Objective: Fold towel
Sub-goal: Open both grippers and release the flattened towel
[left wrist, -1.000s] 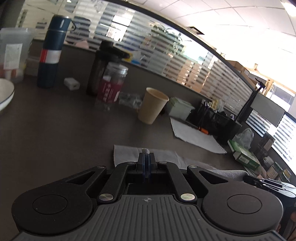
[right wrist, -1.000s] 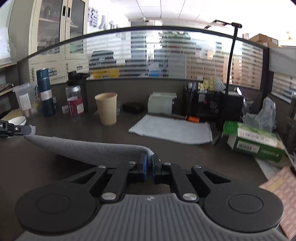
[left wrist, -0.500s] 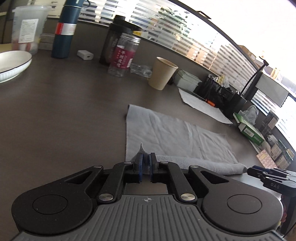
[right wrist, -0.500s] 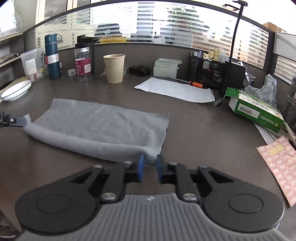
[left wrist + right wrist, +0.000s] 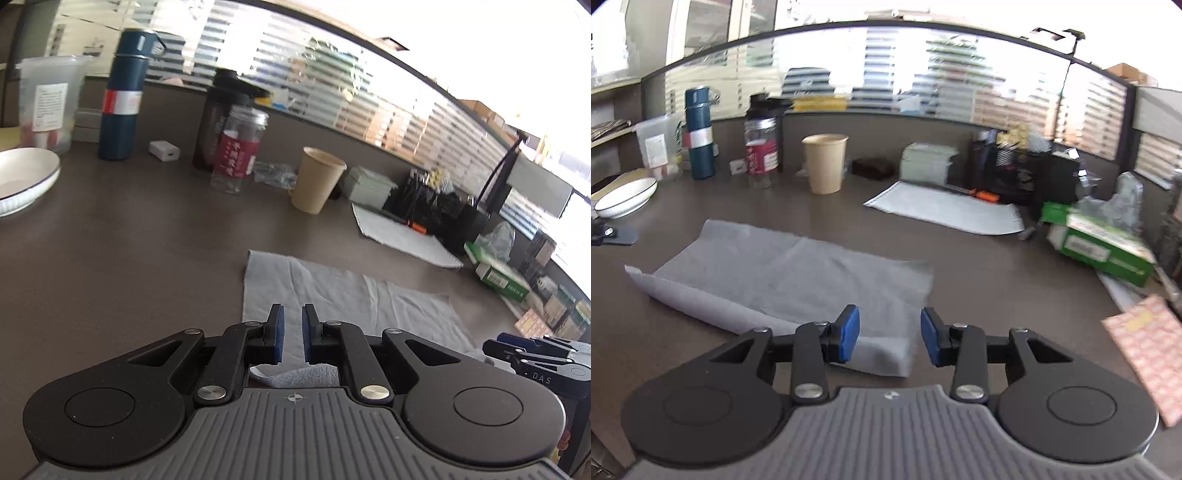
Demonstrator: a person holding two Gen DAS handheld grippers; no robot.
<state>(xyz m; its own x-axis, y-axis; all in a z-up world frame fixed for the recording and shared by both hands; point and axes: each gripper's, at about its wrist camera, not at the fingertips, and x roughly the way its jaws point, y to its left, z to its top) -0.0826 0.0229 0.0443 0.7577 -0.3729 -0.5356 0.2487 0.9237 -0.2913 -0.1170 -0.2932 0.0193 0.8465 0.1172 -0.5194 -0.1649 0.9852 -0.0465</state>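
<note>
Towel (image 5: 798, 273), grey and folded in half, lies flat on the dark surface (image 5: 997, 280), its doubled edge nearest the cameras. The left hand-held gripper (image 5: 291, 334) has just been opening; its jaws stand slightly apart above the towel's near edge, gripping nothing. The right hand-held gripper (image 5: 890, 334) is open wider over the folded corner, pads clear. Behind stand a paper cup (image 5: 825, 162) and a white cloth (image 5: 945, 210).

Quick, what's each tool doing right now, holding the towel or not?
Left tool: jaws have just been opening, slightly apart, gray towel released beneath them.
Right tool: open, jaws have just opened, holding nothing, towel lying below.
</note>
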